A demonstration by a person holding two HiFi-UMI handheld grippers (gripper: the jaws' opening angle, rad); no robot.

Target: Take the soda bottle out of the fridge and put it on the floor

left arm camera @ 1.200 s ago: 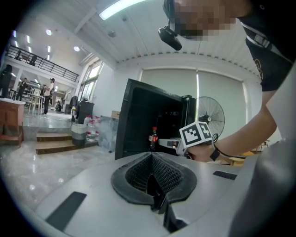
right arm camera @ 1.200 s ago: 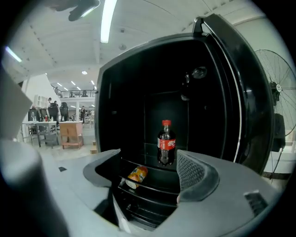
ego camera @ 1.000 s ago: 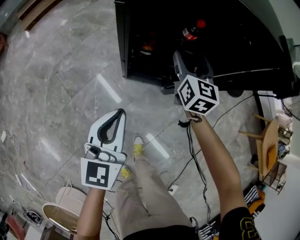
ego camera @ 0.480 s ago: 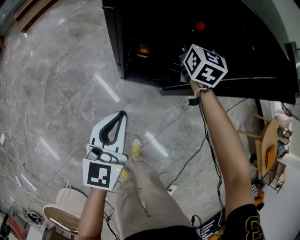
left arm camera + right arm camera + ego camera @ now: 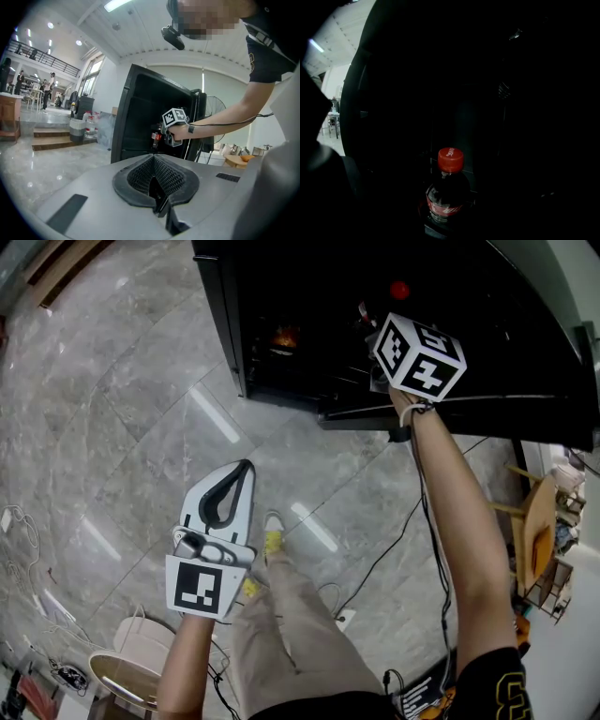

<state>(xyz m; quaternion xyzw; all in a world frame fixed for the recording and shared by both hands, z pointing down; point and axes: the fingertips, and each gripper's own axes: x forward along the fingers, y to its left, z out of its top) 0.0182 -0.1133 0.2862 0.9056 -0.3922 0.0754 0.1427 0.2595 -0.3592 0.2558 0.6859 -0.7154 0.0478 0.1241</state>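
Right gripper (image 5: 165, 137) reaches into fridge (image 5: 221, 324); bottle (image 5: 448, 190) at 6 o'clock, jaws unreadable in dark. Square on neck, grip under cap (image 5: 450, 159). Left gripper (image 5: 236, 474) jaws together, empty.

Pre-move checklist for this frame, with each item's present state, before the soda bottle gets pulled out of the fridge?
1. Is the fridge open: ok.
2. Is the soda bottle upright, red cap on, centred in the right gripper view: ok.
3. Is the right gripper closed on the bottle: cannot tell, its view is too dark to show the jaws.
4. Is the left gripper shut, empty and away from the fridge: ok.
5. Is there bare floor beside the fridge for set-down: ok.
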